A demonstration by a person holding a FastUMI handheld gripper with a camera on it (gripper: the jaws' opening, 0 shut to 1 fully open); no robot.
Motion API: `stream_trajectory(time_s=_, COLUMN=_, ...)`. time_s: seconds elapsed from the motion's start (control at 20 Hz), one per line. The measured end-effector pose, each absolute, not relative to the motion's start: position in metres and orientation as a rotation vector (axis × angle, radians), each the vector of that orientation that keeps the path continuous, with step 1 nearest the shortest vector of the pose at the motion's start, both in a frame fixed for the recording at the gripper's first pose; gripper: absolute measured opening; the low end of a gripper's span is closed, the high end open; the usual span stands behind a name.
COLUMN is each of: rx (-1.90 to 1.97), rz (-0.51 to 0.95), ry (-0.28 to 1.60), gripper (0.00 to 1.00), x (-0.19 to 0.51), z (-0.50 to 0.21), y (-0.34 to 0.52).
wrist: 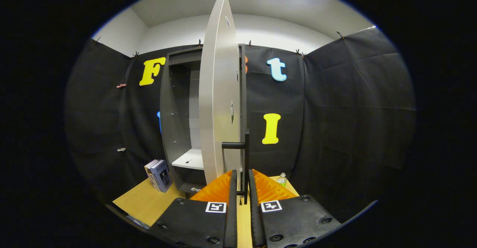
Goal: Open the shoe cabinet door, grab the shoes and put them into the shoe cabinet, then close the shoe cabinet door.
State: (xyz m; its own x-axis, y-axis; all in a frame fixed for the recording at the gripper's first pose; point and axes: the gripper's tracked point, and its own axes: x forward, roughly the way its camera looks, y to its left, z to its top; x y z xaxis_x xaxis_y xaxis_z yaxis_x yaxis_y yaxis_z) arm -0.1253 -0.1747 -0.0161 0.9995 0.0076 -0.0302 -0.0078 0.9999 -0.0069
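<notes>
The first step looks to be in hand: the fingers (242,183) are clamped on the black handle (246,158) at frame centre, and the cabinet door (218,91) stands swung out, edge-on. Left of it the cabinet (175,121) gapes, a pale shelf (190,158) free. I'd judge letting go comes next, then fetching the shoes. Books (159,175) crowd the desk (145,203) lower left; a bottle (282,180) stands right.

gripper (242,183) jaws clamped on handle (245,158) | cabinet door (219,91) swung open
</notes>
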Motion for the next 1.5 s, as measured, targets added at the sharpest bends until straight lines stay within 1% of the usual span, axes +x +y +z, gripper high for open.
stream_trajectory(time_s=0.25, rx=0.002, rz=-0.060, ry=0.000, gripper=0.18, x=-0.137, z=-0.007, y=-0.201)
stream_trajectory(time_s=0.45, rx=0.033, rz=-0.027, ry=-0.013, gripper=0.18, x=-0.149, z=0.003, y=-0.197)
stream_trajectory(time_s=0.6, rx=-0.002, rz=0.015, ry=-0.071, gripper=0.18, x=-0.166, z=0.016, y=-0.187)
stream_trajectory(time_s=0.75, rx=-0.030, rz=0.152, ry=-0.089, gripper=0.29, x=-0.188, z=0.018, y=-0.152)
stream_trajectory(time_s=0.9, rx=-0.035, rz=0.265, ry=-0.039, gripper=0.63, x=-0.193, z=0.003, y=-0.110)
stream_trajectory(time_s=1.05, rx=-0.039, rz=0.344, ry=0.093, gripper=0.98, x=-0.193, z=-0.039, y=-0.075)
stream_trajectory(time_s=1.15, rx=-0.047, rz=0.362, ry=0.182, gripper=0.98, x=-0.183, z=-0.073, y=-0.051)
stream_trajectory(time_s=1.4, rx=0.087, rz=0.303, ry=0.511, gripper=0.98, x=-0.164, z=-0.189, y=-0.024)
stream_trajectory(time_s=1.5, rx=0.126, rz=0.270, ry=0.599, gripper=0.99, x=-0.146, z=-0.231, y=-0.006)
